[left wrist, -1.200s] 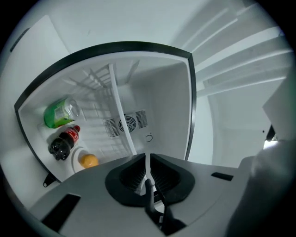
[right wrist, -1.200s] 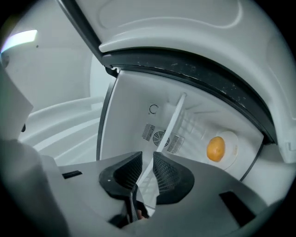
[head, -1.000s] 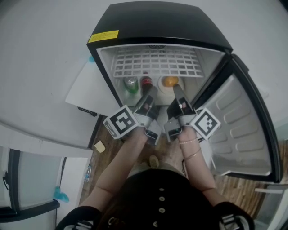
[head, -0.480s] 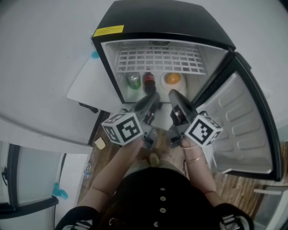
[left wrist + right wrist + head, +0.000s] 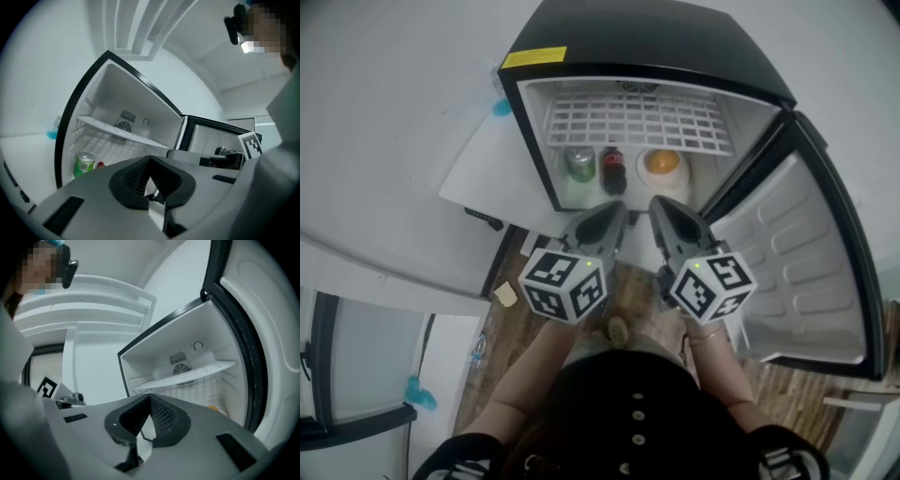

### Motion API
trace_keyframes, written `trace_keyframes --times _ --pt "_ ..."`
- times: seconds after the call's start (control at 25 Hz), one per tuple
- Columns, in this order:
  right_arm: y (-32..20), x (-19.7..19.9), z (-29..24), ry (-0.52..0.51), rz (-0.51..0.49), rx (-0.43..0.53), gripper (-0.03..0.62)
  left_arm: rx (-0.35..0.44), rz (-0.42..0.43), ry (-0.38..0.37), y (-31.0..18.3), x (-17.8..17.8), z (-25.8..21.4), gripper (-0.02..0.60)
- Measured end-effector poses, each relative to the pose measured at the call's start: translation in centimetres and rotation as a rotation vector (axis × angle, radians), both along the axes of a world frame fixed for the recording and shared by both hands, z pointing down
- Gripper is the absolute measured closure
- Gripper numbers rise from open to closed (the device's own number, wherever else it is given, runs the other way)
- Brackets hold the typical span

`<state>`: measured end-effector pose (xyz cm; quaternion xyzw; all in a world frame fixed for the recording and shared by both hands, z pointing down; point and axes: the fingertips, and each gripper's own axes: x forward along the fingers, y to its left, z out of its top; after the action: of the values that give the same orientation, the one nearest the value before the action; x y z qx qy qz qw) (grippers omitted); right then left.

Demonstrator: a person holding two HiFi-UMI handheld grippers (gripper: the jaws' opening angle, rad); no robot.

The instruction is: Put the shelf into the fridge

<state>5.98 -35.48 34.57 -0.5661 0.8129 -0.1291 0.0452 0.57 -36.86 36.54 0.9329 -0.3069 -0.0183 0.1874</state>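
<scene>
Left gripper view shows left gripper (image 5: 149,158) jaws pressed together, empty (right gripper (image 5: 150,397) likewise), facing the fridge (image 5: 647,37).

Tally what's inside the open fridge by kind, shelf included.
Wire shelf: 1
Green can: 1
Red-capped dark bottle: 1
White bowl holding something orange: 1
Total: 4
</scene>
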Motion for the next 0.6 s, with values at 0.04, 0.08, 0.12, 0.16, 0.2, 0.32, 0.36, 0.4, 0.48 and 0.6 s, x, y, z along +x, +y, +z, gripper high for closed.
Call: trace_keyframes --times 0.04,0.08,0.12,0.16,0.2,0.32,0.36,0.4,0.48,0.6 --pt "0.1 -0.1 0.1 0.029 0.000 0.002 0.583 0.016 -0.003 -0.020 0.1 0.0 0.1 0.574" --pt "0.2 -0.2 0.3 0.056 -0.001 0.001 0.585 0.035 -0.008 -0.044 0.1 0.0 0.1 0.574" --pt "0.3 -0.4 0.4 0.081 -0.001 0.000 0.585 0.056 -0.016 -0.070 0.2 -0.1 0.2 0.574" --pt "0.3 -0.5 0.6 0.108 -0.001 0.000 0.585 0.079 -0.024 -0.097 0.3 -0.1 0.2 0.574" --pt "0.5 -0.6 0.7 0.133 0.000 0.002 0.585 0.102 -0.031 -0.123 0.3 -0.1 0.2 0.575" --pt "0.8 -0.9 0.8 0.167 -0.005 0.015 0.585 0.161 -0.039 -0.185 0.6 0.3 0.2 0.574" --pt "0.9 -0.9 0.9 0.164 -0.007 0.018 0.585 0.172 -0.037 -0.197 0.7 0.5 0.2 0.575" --pt "1.0 -0.9 1.0 0.160 -0.005 0.019 0.585 0.177 -0.033 -0.203 0.8 0.7 0.3 0.575" --pt "1.2 -0.8 1.2 0.153 0.003 0.020 0.585 0.166 -0.018 -0.192 1.1 1.0 0.3 0.575" --pt "1.4 -0.6 1.2 0.124 0.010 0.028 0.585 0.117 0.026 -0.134 1.5 1.4 0.4 0.574"
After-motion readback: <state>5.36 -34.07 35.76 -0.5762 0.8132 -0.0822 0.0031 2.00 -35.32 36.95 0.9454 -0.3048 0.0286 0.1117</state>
